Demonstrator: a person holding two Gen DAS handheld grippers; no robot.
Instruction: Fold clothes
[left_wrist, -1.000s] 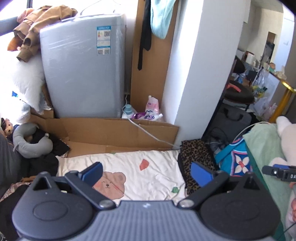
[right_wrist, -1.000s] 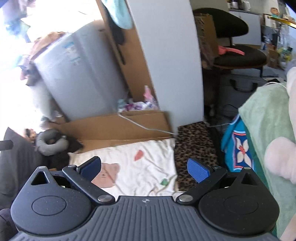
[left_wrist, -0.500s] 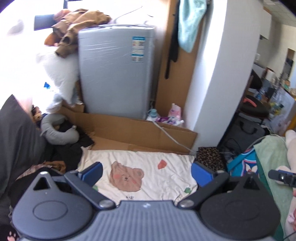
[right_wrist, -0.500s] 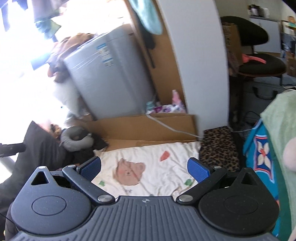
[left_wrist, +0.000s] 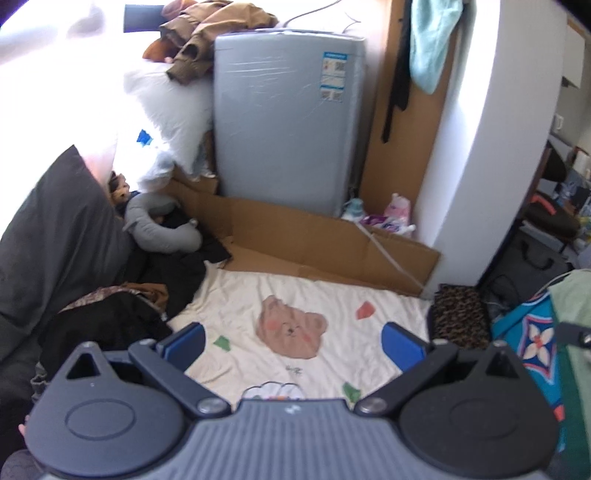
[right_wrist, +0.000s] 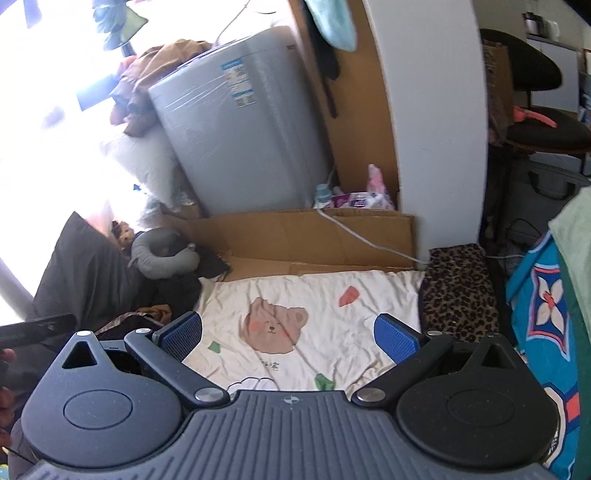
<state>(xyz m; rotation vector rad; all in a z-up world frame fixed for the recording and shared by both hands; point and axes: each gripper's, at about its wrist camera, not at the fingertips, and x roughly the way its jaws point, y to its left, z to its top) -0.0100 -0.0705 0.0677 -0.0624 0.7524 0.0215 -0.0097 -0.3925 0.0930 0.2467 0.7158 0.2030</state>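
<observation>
A cream sheet with a bear print (left_wrist: 295, 317) lies flat on the floor; it also shows in the right wrist view (right_wrist: 295, 310). A heap of dark and brown clothes (left_wrist: 118, 314) lies at its left edge, also seen in the right wrist view (right_wrist: 147, 317). A leopard-print cloth (left_wrist: 460, 314) lies at the sheet's right edge. My left gripper (left_wrist: 291, 345) is open and empty above the sheet's near part. My right gripper (right_wrist: 288, 338) is open and empty above the same sheet.
A grey washing machine (left_wrist: 288, 122) stands behind flattened cardboard (left_wrist: 314, 240). A grey neck pillow (left_wrist: 159, 229) and a dark cushion (left_wrist: 51, 221) lie at left. A white wall corner (left_wrist: 476, 147) and a blue patterned bag (left_wrist: 532, 339) stand at right.
Both grippers have swung left and tilted down, so more of the bear sheet and the dark clothes heap shows. Both stay open and empty.
</observation>
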